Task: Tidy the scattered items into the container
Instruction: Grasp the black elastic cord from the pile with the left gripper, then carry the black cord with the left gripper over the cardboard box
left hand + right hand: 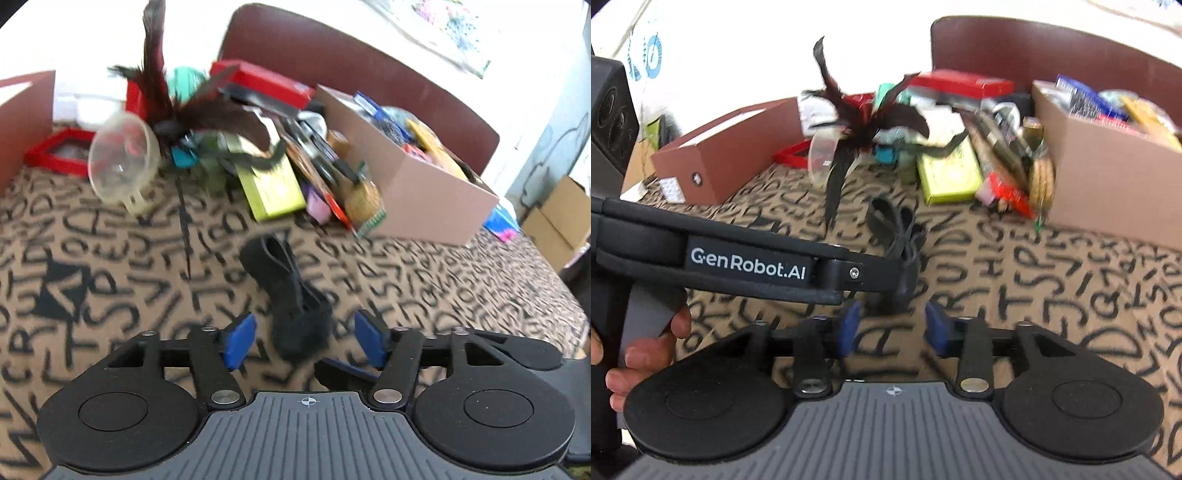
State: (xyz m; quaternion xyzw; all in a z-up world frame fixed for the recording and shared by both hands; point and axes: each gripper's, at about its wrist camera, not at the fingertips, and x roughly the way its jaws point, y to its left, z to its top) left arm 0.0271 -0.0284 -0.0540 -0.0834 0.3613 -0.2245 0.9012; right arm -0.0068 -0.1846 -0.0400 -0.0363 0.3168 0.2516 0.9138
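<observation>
A black strap lies on the letter-patterned cloth, in front of the pile of clutter and left of the cardboard box. Its long axis runs from the pile toward the grippers, with the looped end away and the bunched, fuzzy end nearest. The left gripper hangs low over that near end, its blue pads spread wide on either side, holding nothing; whether a pad brushes the strap is unclear. In the right wrist view the left gripper reaches across to the strap. The right gripper waits just behind, jaws moderately apart and empty. A feather toy and clear cup sit at the pile's left.
</observation>
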